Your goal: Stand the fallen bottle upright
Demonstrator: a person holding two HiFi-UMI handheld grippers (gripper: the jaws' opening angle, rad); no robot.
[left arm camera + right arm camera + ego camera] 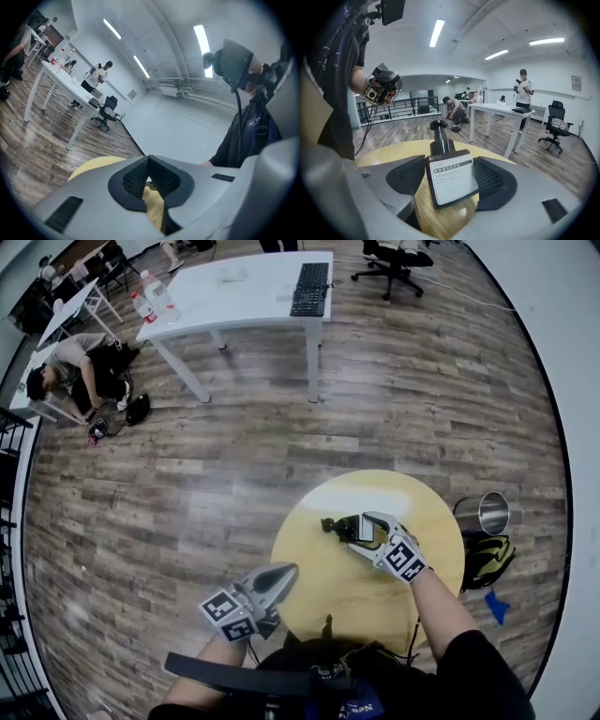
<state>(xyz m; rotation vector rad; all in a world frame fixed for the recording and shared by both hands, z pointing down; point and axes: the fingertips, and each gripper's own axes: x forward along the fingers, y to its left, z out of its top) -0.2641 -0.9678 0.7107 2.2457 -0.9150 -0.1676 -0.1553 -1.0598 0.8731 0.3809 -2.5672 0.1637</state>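
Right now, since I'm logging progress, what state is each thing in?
dark bottle: cap on, clamped between the right jaws, not clearly upright.
right gripper: shut on the dark bottle.
left gripper: shut, empty.
metal bin: upright, open-topped.

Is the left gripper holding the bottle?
No, the left gripper has nothing between its closed jaws; the bottle is clamped in the right gripper.

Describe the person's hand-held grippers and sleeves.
Both the left hand-held gripper and right hand-held gripper have pale grey shells, black mesh-textured pads and a cube of black-and-white square markers. The person wears a dark short sleeve.
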